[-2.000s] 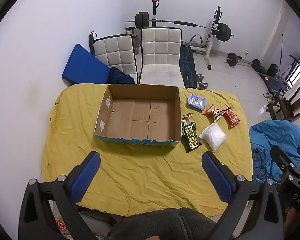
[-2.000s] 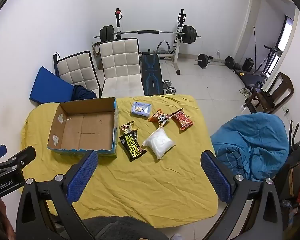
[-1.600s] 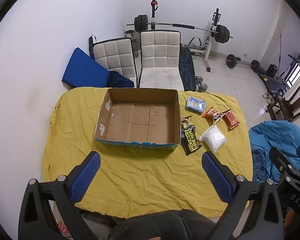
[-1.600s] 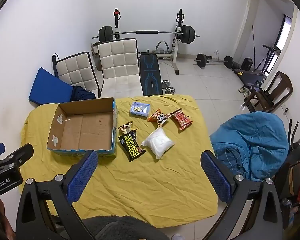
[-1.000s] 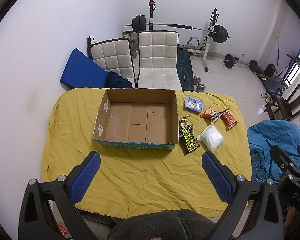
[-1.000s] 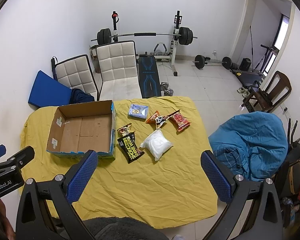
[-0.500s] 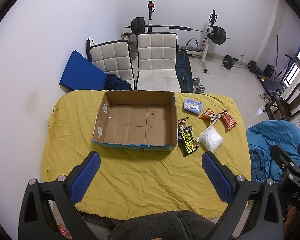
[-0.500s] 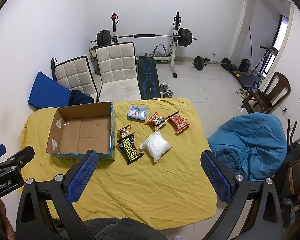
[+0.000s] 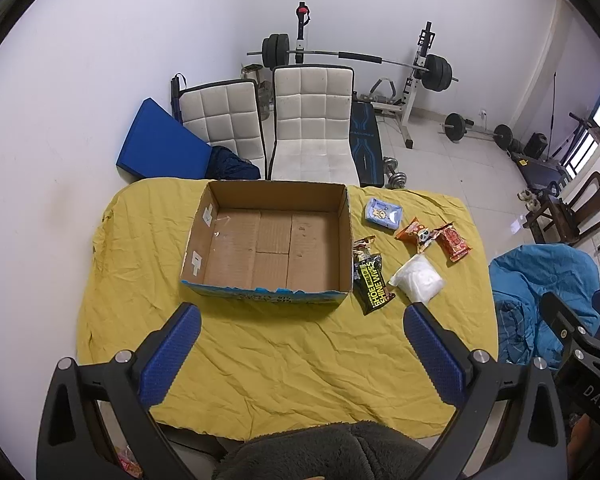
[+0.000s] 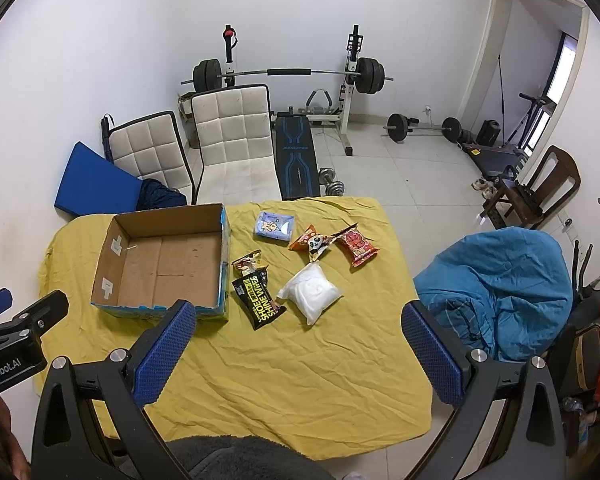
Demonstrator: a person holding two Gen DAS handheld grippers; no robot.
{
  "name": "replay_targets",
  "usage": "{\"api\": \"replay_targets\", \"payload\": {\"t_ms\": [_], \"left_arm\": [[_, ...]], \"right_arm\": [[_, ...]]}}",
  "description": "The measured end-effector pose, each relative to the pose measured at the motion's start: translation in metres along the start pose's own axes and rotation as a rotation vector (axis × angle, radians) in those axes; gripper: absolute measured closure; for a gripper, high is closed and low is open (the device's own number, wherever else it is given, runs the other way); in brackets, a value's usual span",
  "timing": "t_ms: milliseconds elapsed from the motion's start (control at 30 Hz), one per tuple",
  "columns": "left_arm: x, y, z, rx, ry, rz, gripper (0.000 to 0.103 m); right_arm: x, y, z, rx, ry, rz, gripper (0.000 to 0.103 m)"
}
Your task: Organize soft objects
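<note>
An empty cardboard box [image 9: 272, 248] [image 10: 164, 264] sits on a table with a yellow cloth [image 9: 284, 352] [image 10: 300, 364]. To its right lie several soft packs: a black wipes pack [image 9: 373, 282] [image 10: 259, 298], a small brown snack bag [image 10: 247, 263], a white bag [image 9: 418, 278] [image 10: 311, 291], a light blue tissue pack [image 9: 383, 213] [image 10: 274, 226], an orange snack bag [image 9: 416, 234] [image 10: 313, 242] and a red snack bag [image 9: 454, 240] [image 10: 358, 246]. My left gripper [image 9: 300, 350] and right gripper [image 10: 296, 350] are open and empty, high above the table's near side.
Two white chairs [image 9: 308, 128] and a blue mat [image 9: 160, 148] stand behind the table. A weight bench and barbell rack [image 10: 292, 80] are at the back wall. A blue beanbag [image 10: 500, 288] and a wooden chair [image 10: 540, 188] stand to the right.
Both grippers have risen and drawn back a little, so the table looks smaller. Nothing on the table has moved.
</note>
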State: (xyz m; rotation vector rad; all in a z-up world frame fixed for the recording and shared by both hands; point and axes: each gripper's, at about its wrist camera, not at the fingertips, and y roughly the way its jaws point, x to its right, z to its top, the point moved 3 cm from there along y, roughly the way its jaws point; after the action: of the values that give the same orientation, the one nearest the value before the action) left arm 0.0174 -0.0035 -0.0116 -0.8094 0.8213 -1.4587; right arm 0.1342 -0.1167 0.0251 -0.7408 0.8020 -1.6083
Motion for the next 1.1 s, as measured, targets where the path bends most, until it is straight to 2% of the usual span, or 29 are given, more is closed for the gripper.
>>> {"api": "replay_targets", "payload": {"t_ms": [1100], "left_arm": [[0.004,0.008,-0.013,-0.019,0.010,-0.004,0.000]], "right_arm": [[-0.001,0.009,-0.004,0.008,-0.002,0.012,0.000]]}}
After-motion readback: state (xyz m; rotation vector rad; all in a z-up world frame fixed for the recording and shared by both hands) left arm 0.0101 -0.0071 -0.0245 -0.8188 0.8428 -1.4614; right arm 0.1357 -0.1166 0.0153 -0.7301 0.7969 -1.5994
